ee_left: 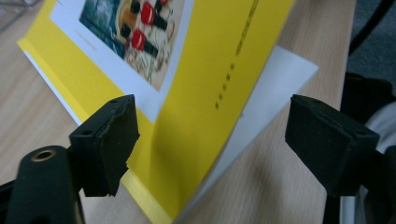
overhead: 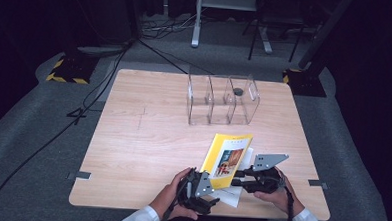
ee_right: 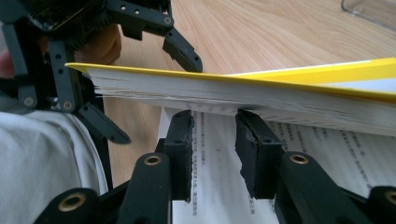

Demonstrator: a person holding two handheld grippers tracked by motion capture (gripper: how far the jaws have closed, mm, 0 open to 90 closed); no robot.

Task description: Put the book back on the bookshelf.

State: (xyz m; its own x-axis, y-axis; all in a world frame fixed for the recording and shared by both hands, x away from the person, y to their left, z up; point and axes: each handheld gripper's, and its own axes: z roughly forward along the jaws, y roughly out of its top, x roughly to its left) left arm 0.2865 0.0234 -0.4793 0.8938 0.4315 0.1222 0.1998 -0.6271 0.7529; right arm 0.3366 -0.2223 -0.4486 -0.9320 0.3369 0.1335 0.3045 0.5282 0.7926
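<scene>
Slippage is the main risk: the yellow book [overhead: 227,159] lies at the near right of the table [overhead: 142,138], its cover and page block lifted above printed sheets [ee_right: 327,154] lying flat. The right hand-held gripper [ee_right: 214,154] sits under that block, jaws narrowly parted with nothing visibly pinched, so the pages may sag or fan off its tips. The left hand-held gripper [ee_left: 210,140] is spread wide around the book's near corner, not touching it; closing there could crease the cover. At the far side, the clear three-bay organizer [overhead: 222,99] holds only a small dark round thing [overhead: 238,92] in its right bay
</scene>
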